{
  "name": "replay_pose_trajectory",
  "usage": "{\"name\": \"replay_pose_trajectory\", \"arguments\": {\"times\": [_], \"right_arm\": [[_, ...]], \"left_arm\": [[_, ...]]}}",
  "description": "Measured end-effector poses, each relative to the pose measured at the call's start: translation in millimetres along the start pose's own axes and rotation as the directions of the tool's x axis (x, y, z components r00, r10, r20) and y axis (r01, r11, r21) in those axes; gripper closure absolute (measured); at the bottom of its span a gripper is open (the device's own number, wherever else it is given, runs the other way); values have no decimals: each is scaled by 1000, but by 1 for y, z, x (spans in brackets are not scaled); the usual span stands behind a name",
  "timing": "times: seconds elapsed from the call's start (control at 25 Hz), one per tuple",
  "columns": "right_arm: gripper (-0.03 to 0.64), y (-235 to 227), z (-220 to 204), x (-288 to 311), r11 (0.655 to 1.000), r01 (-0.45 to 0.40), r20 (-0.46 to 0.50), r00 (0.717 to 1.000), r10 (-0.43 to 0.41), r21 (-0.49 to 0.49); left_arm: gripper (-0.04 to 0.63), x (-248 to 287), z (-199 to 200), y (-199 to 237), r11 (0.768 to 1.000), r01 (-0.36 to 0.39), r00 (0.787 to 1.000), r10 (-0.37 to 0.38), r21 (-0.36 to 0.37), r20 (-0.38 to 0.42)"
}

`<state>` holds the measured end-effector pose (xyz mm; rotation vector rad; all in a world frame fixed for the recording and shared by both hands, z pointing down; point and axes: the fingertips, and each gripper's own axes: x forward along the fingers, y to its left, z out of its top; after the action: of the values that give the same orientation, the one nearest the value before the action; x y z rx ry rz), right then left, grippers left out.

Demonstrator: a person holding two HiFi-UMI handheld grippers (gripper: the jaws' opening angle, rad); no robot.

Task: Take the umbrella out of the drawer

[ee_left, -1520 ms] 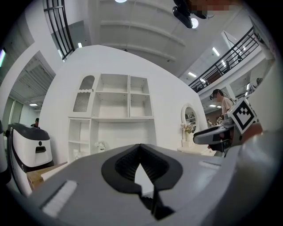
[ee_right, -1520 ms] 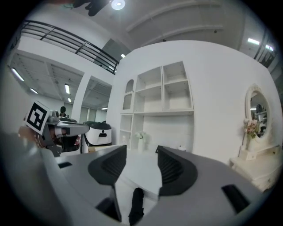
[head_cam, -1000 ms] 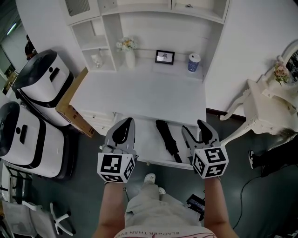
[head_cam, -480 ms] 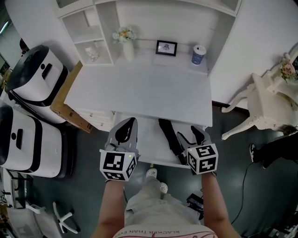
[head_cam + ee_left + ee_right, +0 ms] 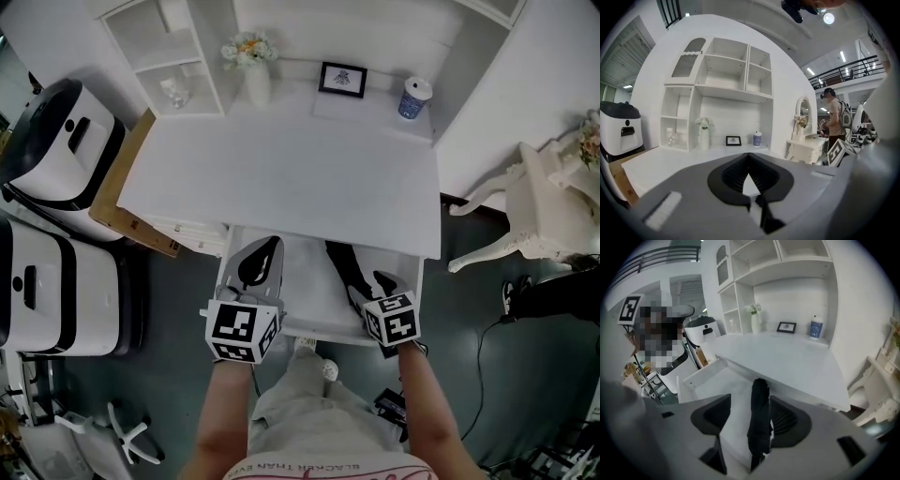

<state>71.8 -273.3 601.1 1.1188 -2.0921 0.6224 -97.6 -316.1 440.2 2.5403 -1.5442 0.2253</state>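
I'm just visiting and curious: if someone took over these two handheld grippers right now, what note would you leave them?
Left gripper: shut, empty, over the left side of the open drawer.
Right gripper: open, jaws either side of the black umbrella, not gripping it.
Umbrella: lying in the drawer.
Done: drawer open, right gripper lined up.
Left: close on the umbrella and lift it out.

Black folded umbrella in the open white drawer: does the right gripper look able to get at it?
Probably yes: the white drawer is pulled out, the black folded umbrella lies uncovered, and the right gripper hangs over it with jaws apart, the umbrella lined up between them.
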Motion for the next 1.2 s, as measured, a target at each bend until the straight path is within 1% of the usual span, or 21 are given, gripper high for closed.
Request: {"name": "replay_pose_trajectory", "arguments": {"times": [0.12, 0.32, 0.68, 0.8, 0.96, 1.2], "right_arm": [[367, 0, -14, 21, 1000, -10, -69, 998, 11, 17], [365, -4, -35, 53, 999, -15, -176, 984, 22, 39], [345, -15, -63, 103, 1000, -2, -326, 945, 8, 17], [342, -18, -71, 115, 1000, 8, -366, 930, -9, -6], [341, -28, -81, 125, 997, 38, -408, 911, -59, -61], [334, -29, -89, 140, 997, 51, -436, 897, -70, -55]], "left_arm": [[586, 11, -6, 12, 1000, 4, 1000, -4, -11, -16], [586, 29, -15, 30, 1000, 9, 999, -10, -27, -39], [586, 51, -39, 60, 998, 2, 996, -7, -59, -84], [586, 56, -44, 66, 998, 1, 996, -7, -67, -93], [586, 58, -52, 68, 997, 5, 994, -13, -74, -107], [586, 61, -59, 66, 997, 14, 993, -24, -80, -118]]}}
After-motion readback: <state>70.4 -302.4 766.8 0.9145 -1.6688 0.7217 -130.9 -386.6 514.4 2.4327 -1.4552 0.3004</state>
